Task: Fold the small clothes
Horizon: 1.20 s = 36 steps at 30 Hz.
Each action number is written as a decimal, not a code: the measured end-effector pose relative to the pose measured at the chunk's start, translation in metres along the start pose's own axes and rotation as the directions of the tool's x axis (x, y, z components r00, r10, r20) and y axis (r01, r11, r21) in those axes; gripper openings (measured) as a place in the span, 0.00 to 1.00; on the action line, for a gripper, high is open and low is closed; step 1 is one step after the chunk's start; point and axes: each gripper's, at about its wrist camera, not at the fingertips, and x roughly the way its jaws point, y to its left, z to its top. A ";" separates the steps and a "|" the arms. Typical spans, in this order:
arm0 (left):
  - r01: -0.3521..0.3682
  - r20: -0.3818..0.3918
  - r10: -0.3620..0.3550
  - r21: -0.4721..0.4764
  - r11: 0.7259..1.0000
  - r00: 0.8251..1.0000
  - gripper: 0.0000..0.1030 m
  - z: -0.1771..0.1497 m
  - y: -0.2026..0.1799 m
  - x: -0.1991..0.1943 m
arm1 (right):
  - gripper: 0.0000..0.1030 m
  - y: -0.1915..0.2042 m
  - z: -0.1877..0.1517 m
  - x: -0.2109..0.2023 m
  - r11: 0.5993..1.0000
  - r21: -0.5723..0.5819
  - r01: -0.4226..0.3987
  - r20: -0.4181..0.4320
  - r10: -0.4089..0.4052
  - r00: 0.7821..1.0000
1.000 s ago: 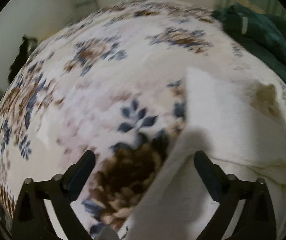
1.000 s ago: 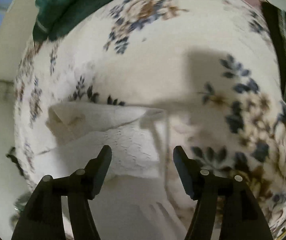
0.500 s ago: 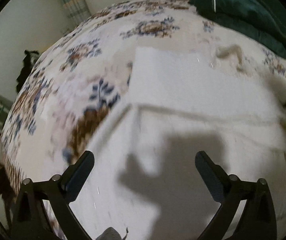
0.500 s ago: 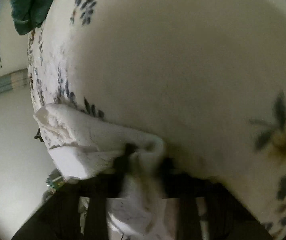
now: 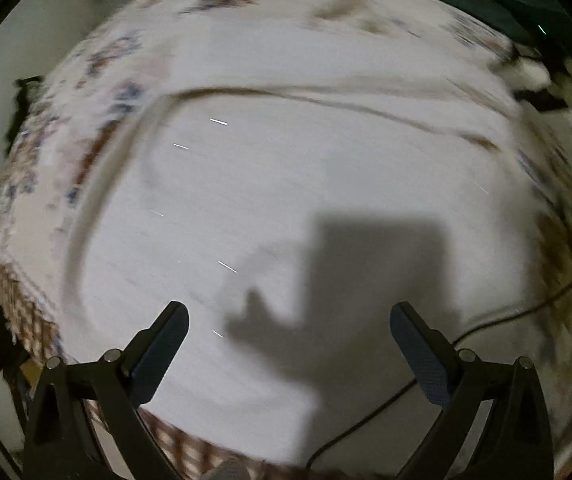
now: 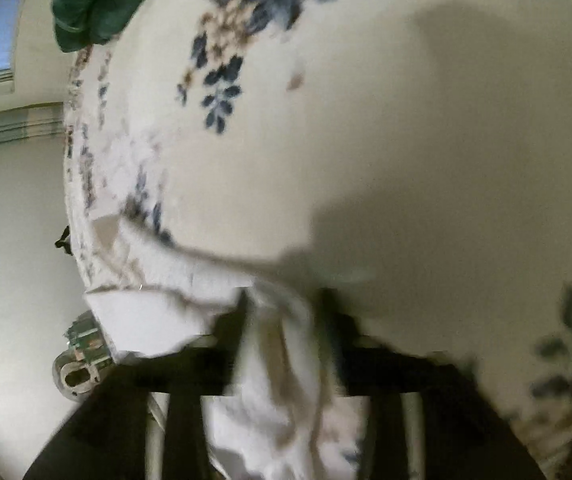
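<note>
The right gripper (image 6: 282, 300) was clamped on a bunched edge of a white garment (image 6: 278, 392), its two dark fingers pressed close together with cloth squeezed between them. The fabric spilled down below the fingers and stretched away to the gripper's left as a pale folded flap. Ahead of it and to its right lay a cream bedspread with blue and brown flowers (image 6: 366, 140), and a dark green cloth (image 6: 86, 0) sat far ahead on the left.

The left gripper (image 5: 288, 344) was released, its fingers spread wide apart and holding nothing, poised over the same white garment (image 5: 286, 180), which lay spread out ahead of and between them. A thin black cable (image 5: 506, 316) ran across the cloth just right of the right finger. The flowered bedspread (image 5: 98, 64) showed beyond the garment's left edge. Much of this view was blurred.
</note>
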 end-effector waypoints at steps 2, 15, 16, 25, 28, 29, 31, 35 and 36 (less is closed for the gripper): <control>0.054 -0.032 -0.052 0.056 0.997 0.998 1.00 -0.015 -0.026 -0.001 | 0.57 -0.012 -0.018 -0.020 1.000 -0.012 0.003 -0.001 -0.003 1.000; 0.090 -0.114 -0.059 0.291 0.952 0.992 0.09 -0.081 -0.145 0.049 | 0.57 -0.087 -0.046 -0.052 0.988 0.056 -0.143 -0.022 0.145 0.989; 0.101 -0.111 -0.073 0.281 0.954 0.991 0.08 -0.080 -0.141 0.047 | 0.57 -0.083 -0.039 -0.045 0.985 0.058 -0.163 -0.020 0.164 0.986; 0.190 -0.091 -0.172 0.260 0.947 0.981 0.05 -0.090 -0.130 0.017 | 0.12 -0.029 -0.010 0.034 0.978 0.042 -0.204 -0.111 0.208 0.972; 0.203 -0.093 -0.185 0.250 0.947 0.978 0.05 -0.090 -0.126 0.012 | 0.10 -0.022 -0.014 0.023 0.991 0.002 -0.133 -0.036 0.133 0.990; 0.206 -0.093 -0.189 0.246 0.947 0.978 0.05 -0.088 -0.124 0.010 | 0.10 -0.024 -0.013 0.015 0.991 0.028 -0.130 0.006 0.130 0.991; 0.211 -0.090 -0.195 0.231 0.950 0.977 0.05 -0.086 -0.118 0.005 | 0.10 -0.025 -0.013 0.014 0.991 0.068 -0.116 0.005 0.116 0.993; 0.226 -0.087 -0.213 0.175 0.958 0.973 0.05 -0.085 -0.092 -0.002 | 0.10 -0.001 -0.016 0.012 1.000 0.013 -0.014 -0.041 0.015 0.999; 0.231 -0.083 -0.220 0.161 0.959 0.972 0.05 -0.083 -0.087 -0.006 | 0.10 0.004 -0.016 0.008 1.000 0.015 -0.002 -0.043 0.003 0.999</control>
